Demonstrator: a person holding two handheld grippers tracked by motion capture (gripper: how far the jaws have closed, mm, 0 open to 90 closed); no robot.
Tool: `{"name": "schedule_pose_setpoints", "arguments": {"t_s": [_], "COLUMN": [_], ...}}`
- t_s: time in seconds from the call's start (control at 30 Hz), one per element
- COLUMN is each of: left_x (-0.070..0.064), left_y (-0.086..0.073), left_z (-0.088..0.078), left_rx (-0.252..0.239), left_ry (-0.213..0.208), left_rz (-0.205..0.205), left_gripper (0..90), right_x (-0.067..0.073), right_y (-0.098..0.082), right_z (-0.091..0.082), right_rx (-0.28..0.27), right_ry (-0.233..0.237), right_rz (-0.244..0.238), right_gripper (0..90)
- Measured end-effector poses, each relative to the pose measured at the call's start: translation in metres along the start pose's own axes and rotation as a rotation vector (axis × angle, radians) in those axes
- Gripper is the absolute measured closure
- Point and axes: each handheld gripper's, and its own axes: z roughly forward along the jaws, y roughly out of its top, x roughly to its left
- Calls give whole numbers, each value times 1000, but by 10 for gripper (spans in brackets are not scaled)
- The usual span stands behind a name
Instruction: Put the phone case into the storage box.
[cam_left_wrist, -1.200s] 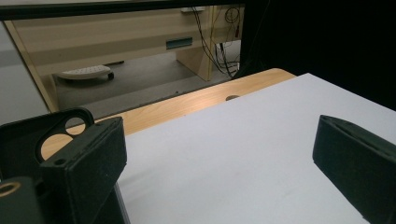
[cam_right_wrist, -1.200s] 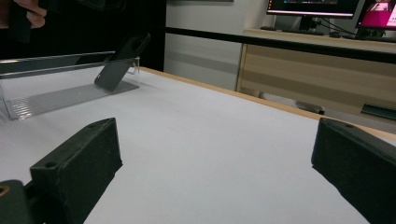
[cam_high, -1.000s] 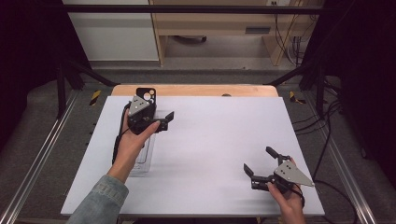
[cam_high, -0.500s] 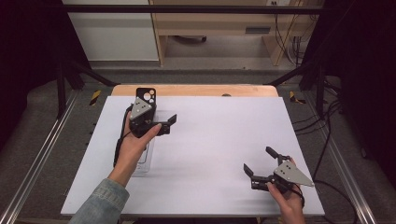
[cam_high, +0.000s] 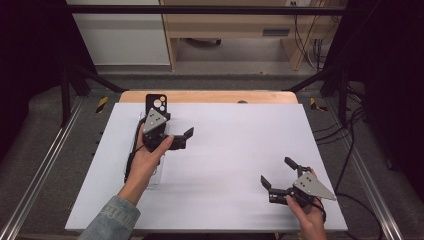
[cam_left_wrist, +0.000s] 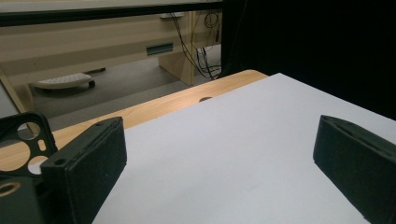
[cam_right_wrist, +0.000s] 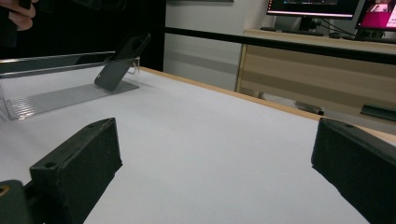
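A black phone case (cam_high: 156, 103) with camera cut-outs leans upright at the far end of a clear acrylic stand (cam_high: 152, 172) on the left of the white table (cam_high: 235, 145). A hand holds my left gripper (cam_high: 175, 127) just right of the case, above the stand, jaws wide open with nothing between them. In the left gripper view the left gripper (cam_left_wrist: 219, 158) looks across bare white surface, with the case (cam_left_wrist: 23, 140) beside its left jaw. My right gripper (cam_high: 279, 172) rests open near the front right. In the right gripper view the right gripper (cam_right_wrist: 215, 158) faces the case (cam_right_wrist: 119, 63) and stand (cam_right_wrist: 51, 95) far off.
A wooden strip (cam_high: 210, 96) edges the table's far side. Metal frame rails (cam_high: 45, 165) run along both sides, and cables (cam_high: 350, 145) hang at the right. Shelving and monitors (cam_right_wrist: 313, 7) stand beyond the table.
The left gripper has drifted slightly right and nearer, away from the phone case. The right gripper has stayed still.
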Motion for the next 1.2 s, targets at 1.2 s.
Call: {"name": "schedule_pose_setpoints", "arguments": {"t_s": [1.2], "left_x": [-23], "left_y": [-7], "left_z": [-30], "left_rx": [-74], "left_ry": [-45], "left_rz": [-10], "left_gripper": [22], "right_x": [1], "right_y": [0], "right_z": [0], "right_rx": [1], "right_ry": [1], "right_rz": [-3], "right_gripper": [19]}}
